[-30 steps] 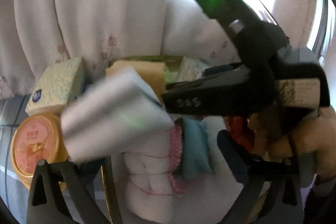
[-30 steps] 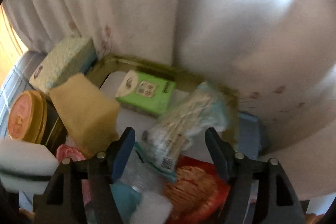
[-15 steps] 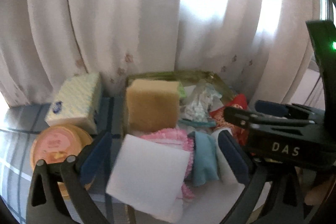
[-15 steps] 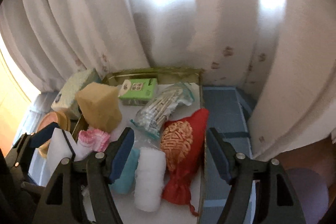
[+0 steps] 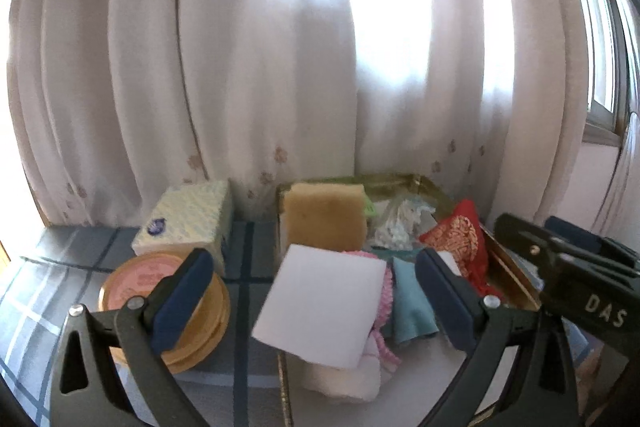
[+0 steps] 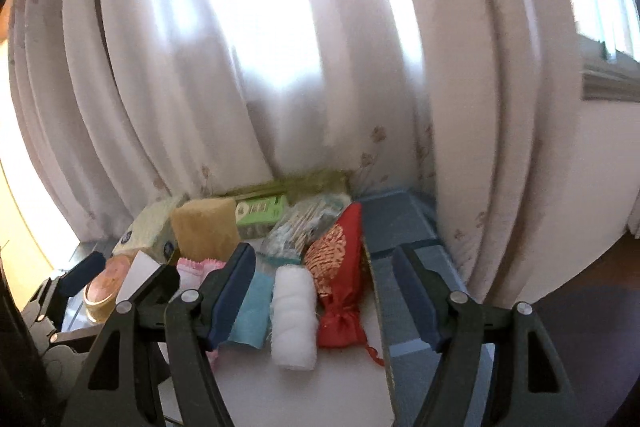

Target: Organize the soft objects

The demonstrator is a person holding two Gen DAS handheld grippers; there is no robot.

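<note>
A gold-rimmed tray (image 5: 424, 183) holds soft things: a tan sponge (image 5: 324, 217), a white foam block (image 5: 324, 311) leaning at the tray's front left, a pink frilly cloth (image 5: 386, 283), a teal cloth (image 5: 410, 303), a red pouch (image 5: 456, 239) and a bag of cotton swabs (image 5: 396, 223). My left gripper (image 5: 312, 303) is open and empty, back from the white block. My right gripper (image 6: 324, 295) is open and empty above a white cotton roll (image 6: 292, 315), the red pouch (image 6: 336, 279) and the teal cloth (image 6: 252, 311).
A tissue pack (image 5: 188, 223) and a round pink-lidded tin (image 5: 168, 307) sit left of the tray on a blue checked cloth (image 5: 244, 255). A green box (image 6: 262, 209) lies at the tray's back. White curtains (image 5: 260, 67) hang close behind.
The left gripper let go of the white foam block, which now rests in the tray. Both grippers have pulled back and up from the tray.
</note>
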